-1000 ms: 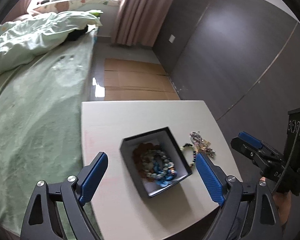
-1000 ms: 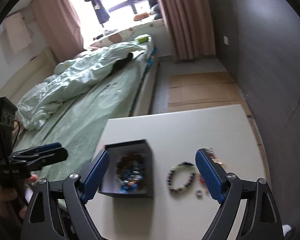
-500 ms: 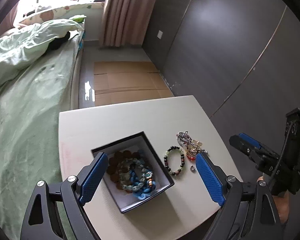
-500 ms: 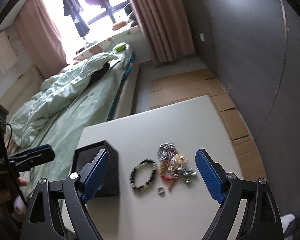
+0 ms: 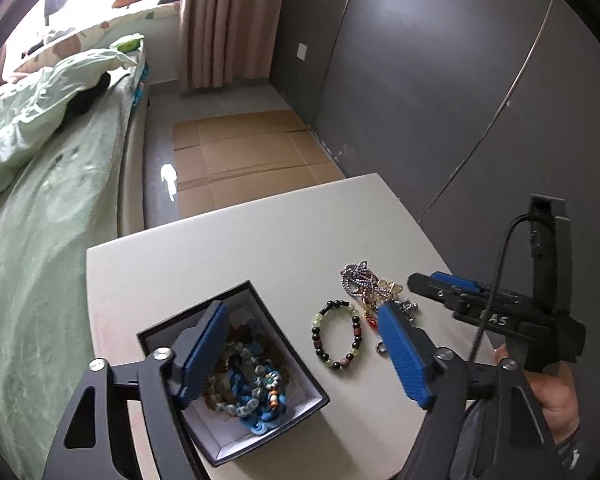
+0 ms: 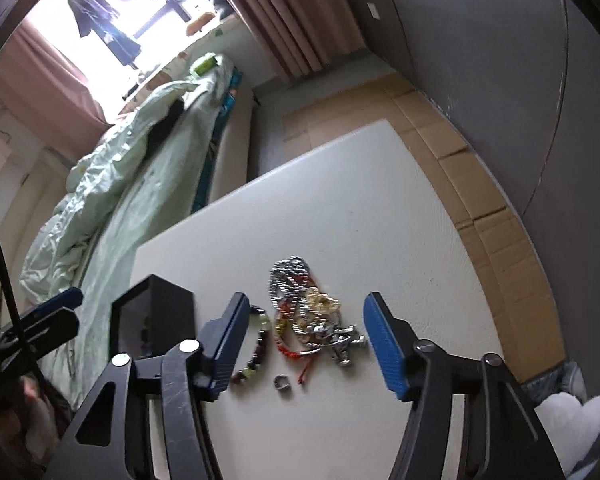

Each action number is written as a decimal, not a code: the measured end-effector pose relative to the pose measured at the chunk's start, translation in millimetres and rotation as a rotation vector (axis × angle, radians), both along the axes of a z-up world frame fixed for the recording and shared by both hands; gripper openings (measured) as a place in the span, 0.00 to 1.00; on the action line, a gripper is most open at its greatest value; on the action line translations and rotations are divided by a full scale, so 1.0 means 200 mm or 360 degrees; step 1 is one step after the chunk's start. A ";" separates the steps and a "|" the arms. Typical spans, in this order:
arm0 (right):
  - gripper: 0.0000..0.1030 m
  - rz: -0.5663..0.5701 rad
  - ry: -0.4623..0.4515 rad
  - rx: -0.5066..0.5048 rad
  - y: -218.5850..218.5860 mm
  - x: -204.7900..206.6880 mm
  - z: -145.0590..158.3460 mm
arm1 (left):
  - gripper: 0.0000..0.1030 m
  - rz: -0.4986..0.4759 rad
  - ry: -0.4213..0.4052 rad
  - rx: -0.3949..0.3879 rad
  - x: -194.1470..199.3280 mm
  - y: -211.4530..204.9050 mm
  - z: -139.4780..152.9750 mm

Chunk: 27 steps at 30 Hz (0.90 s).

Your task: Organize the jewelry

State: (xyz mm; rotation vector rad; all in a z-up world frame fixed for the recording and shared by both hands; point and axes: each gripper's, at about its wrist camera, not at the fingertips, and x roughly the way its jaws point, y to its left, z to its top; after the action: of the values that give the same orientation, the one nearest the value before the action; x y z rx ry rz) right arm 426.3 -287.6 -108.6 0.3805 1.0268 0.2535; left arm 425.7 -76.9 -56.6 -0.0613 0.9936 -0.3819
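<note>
The right gripper, fingers spread and holding nothing, hovers above a tangled heap of chains on the white table. A beaded bracelet and small ring lie beside the heap. The left gripper is spread too — only its view looks into the black box, showing blue beaded strands inside.

Right gripper now nearer the loose jewelry pile, jaws narrower.
</note>
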 end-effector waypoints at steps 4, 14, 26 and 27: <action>0.54 0.0012 0.0048 -0.0011 0.00 0.05 -0.07 | 0.72 -0.0008 0.0016 0.0004 0.04 -0.03 -0.02; 0.42 0.0024 0.0125 0.0065 0.01 0.13 -0.18 | 0.72 -0.0010 0.0059 -0.0005 0.11 -0.06 -0.08; 0.20 0.0013 0.0138 -0.0007 0.05 0.12 -0.19 | 0.67 -0.0017 0.0095 0.0007 0.16 -0.14 -0.14; 0.19 0.0022 0.0140 0.0039 0.05 0.12 -0.20 | 0.67 -0.0014 0.0097 0.0009 0.17 -0.14 -0.14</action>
State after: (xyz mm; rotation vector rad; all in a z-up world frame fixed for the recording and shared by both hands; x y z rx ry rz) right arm 449.6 -278.4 -149.4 0.4098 1.1137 0.2642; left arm 458.7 -105.0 -84.2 -0.0636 1.0551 -0.3873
